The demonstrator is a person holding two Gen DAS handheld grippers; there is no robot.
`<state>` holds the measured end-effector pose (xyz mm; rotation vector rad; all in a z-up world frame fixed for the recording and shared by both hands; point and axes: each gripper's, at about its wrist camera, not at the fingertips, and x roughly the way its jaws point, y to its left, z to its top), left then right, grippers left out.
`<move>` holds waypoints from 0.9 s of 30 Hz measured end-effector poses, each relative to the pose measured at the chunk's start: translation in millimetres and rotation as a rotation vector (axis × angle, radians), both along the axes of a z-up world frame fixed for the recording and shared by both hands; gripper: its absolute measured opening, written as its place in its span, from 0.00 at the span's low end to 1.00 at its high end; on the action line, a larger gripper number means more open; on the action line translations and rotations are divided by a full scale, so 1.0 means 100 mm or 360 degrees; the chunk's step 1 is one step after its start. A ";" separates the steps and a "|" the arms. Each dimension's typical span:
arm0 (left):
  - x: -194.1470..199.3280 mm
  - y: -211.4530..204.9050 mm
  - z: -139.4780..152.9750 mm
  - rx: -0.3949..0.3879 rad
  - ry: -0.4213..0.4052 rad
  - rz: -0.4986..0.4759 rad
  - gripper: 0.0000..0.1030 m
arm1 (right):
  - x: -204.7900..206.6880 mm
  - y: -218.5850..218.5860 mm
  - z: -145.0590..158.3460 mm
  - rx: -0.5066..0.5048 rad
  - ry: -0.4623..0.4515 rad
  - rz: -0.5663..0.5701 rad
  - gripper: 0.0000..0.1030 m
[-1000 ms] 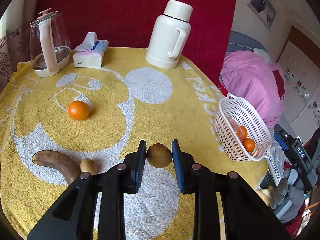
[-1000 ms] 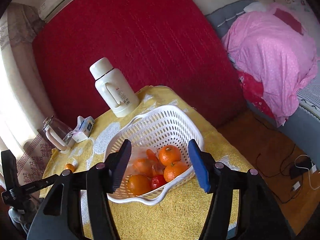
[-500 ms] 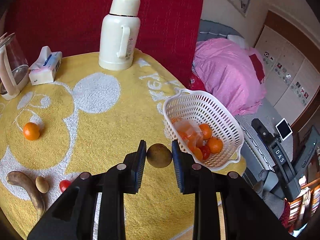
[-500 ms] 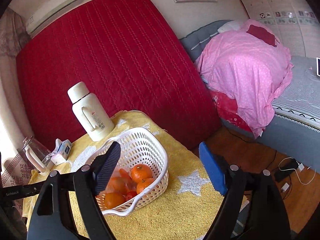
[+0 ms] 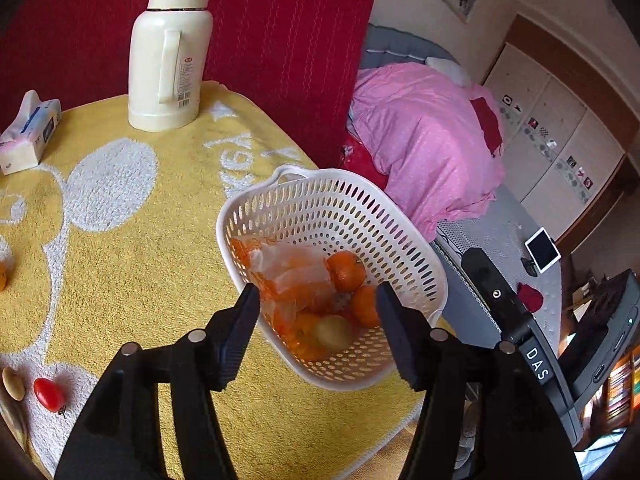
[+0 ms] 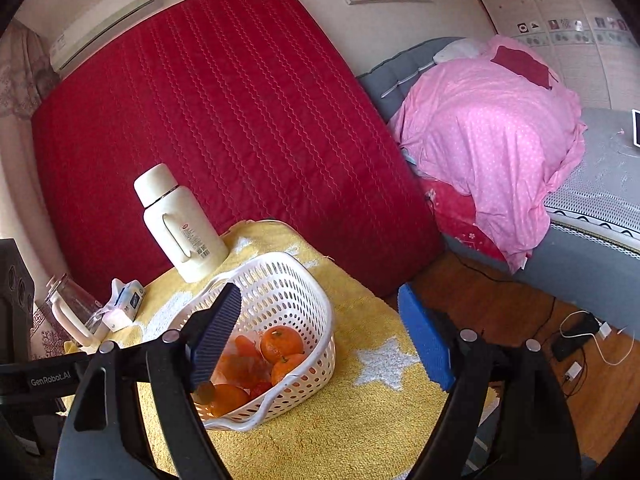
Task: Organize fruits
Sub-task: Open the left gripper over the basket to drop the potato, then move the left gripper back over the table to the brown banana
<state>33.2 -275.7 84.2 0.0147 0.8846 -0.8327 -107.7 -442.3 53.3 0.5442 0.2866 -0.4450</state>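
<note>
Releasing: left gripper (image 5: 318, 322) jaws opening, nothing between pads.
Fruit: brownish fruit (image 5: 334, 332) lies in basket (image 5: 340, 200), lower centre, directly below claw.
Right gripper (image 6: 320, 344): wide open, empty.

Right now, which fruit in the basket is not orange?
The round yellowish-green fruit at the near end of the basket, below the opening left gripper; the others around it are orange.

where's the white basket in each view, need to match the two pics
Left wrist view: white basket sits right of centre, directly ahead of the opening left gripper, nothing between its fingers.
Right wrist view: it sits lower left, partly behind the right gripper's left finger.
Shared landmark: the cream thermos on the yellow cloth.
</note>
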 end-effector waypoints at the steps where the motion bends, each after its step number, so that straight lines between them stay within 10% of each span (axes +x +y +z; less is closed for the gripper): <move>1: 0.01 0.03 -0.01 0.0014 -0.0008 0.0021 0.59 | 0.00 0.00 0.00 -0.0001 -0.0001 0.0001 0.80; 12: -0.03 0.42 -0.01 0.0175 -0.0388 0.0301 0.89 | 0.01 0.09 0.03 -0.0069 -0.0006 0.0013 0.84; 27: 0.02 1.09 -0.08 0.0355 -0.0485 0.0654 0.93 | 0.00 0.39 0.11 -0.0314 -0.0024 0.0032 0.91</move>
